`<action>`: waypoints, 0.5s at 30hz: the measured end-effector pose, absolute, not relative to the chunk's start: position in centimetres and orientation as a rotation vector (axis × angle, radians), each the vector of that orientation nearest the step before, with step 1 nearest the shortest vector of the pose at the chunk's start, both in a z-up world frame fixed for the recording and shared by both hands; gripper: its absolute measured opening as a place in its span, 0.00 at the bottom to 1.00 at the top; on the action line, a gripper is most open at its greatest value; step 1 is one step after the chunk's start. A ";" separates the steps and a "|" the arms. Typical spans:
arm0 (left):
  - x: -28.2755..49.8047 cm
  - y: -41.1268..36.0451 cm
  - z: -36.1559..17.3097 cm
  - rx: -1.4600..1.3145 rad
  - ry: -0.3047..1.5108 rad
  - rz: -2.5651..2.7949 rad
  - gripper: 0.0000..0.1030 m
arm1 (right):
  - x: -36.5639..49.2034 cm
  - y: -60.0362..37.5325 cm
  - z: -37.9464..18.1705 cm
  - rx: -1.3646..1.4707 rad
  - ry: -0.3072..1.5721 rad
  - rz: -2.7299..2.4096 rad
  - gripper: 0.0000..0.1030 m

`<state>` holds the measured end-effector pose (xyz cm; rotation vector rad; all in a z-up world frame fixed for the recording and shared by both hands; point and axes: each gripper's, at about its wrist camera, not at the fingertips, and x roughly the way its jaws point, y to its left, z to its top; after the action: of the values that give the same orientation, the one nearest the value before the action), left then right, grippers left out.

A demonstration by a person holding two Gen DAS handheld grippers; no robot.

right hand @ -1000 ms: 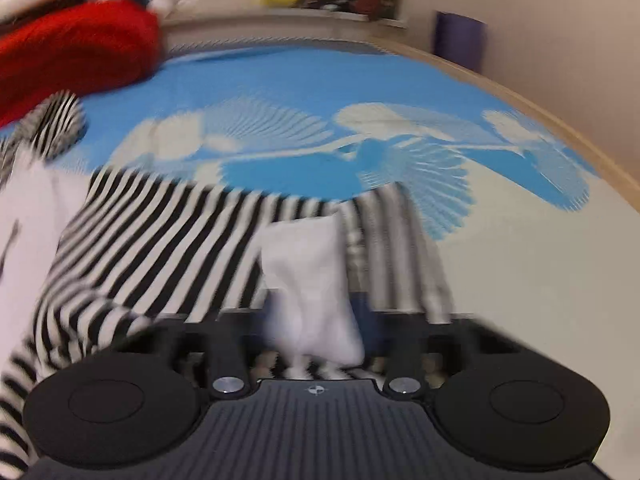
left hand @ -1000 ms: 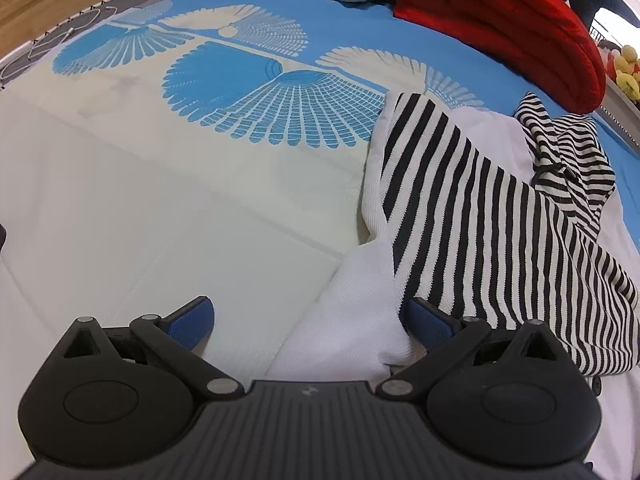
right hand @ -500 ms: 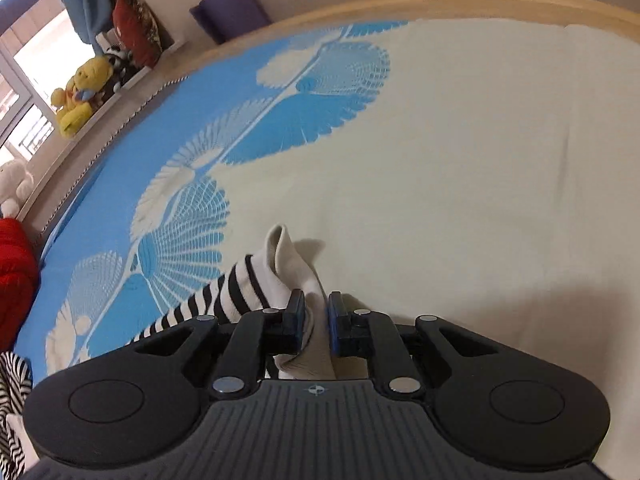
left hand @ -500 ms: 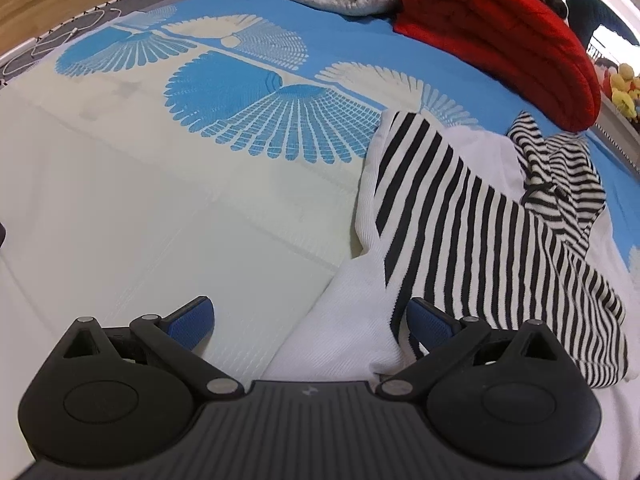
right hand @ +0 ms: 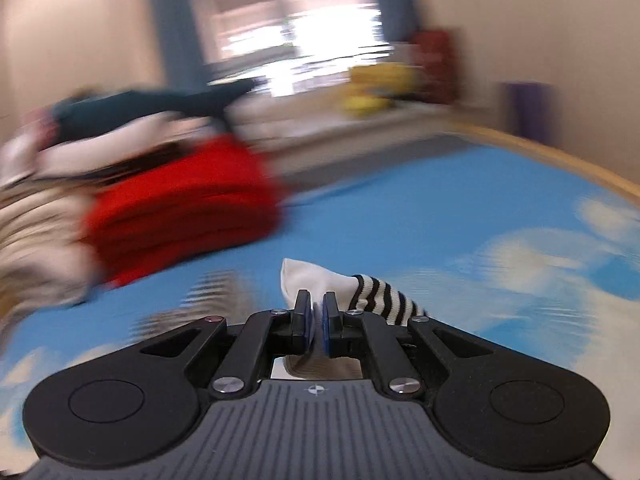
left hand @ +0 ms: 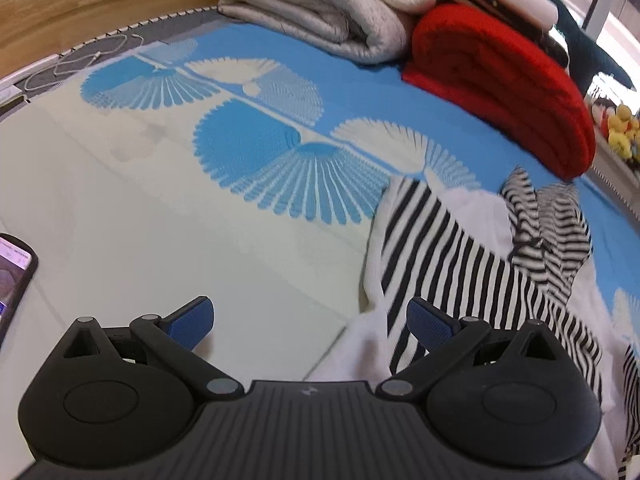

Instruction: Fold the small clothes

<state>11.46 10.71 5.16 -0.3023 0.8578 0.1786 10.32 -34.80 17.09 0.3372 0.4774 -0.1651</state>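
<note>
A black-and-white striped garment [left hand: 472, 264] with white edging lies crumpled on the blue and cream bedspread [left hand: 200, 208], at the right of the left wrist view. My left gripper [left hand: 310, 322] hovers open over the garment's near left edge, with nothing between its blue pads. In the blurred right wrist view my right gripper [right hand: 315, 320] is shut on a white corner of the striped garment [right hand: 320, 280], which sticks up past the pads; a striped part [right hand: 384, 296] hangs off to the right.
A folded red blanket [left hand: 508, 80] and a folded grey blanket [left hand: 332, 8] are stacked at the far end of the bed. A phone [left hand: 12, 276] lies at the left edge. Yellow plush toys [left hand: 620, 128] sit on a ledge at far right. A wooden bed frame [right hand: 560, 156] borders the bed.
My right gripper has swung up and around with the white corner pinched in it, from facing the cream sheet to facing the red blanket. My left gripper has risen a little and stays open.
</note>
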 end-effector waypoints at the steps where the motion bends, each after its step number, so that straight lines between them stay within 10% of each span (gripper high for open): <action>1: 11.4 11.1 5.4 -0.304 0.852 0.187 1.00 | 11.7 -31.4 17.1 0.335 0.486 -0.097 0.04; 8: 11.1 14.4 6.2 -0.337 0.844 0.237 1.00 | 17.4 -9.6 5.4 0.183 0.902 0.162 0.20; 15: 10.6 14.6 7.1 -0.349 0.827 0.184 1.00 | 9.9 -18.3 8.0 0.387 0.812 0.055 0.47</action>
<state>10.55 14.63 7.08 -0.3489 0.8266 0.1839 9.88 -18.34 8.04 0.3870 0.8118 0.0548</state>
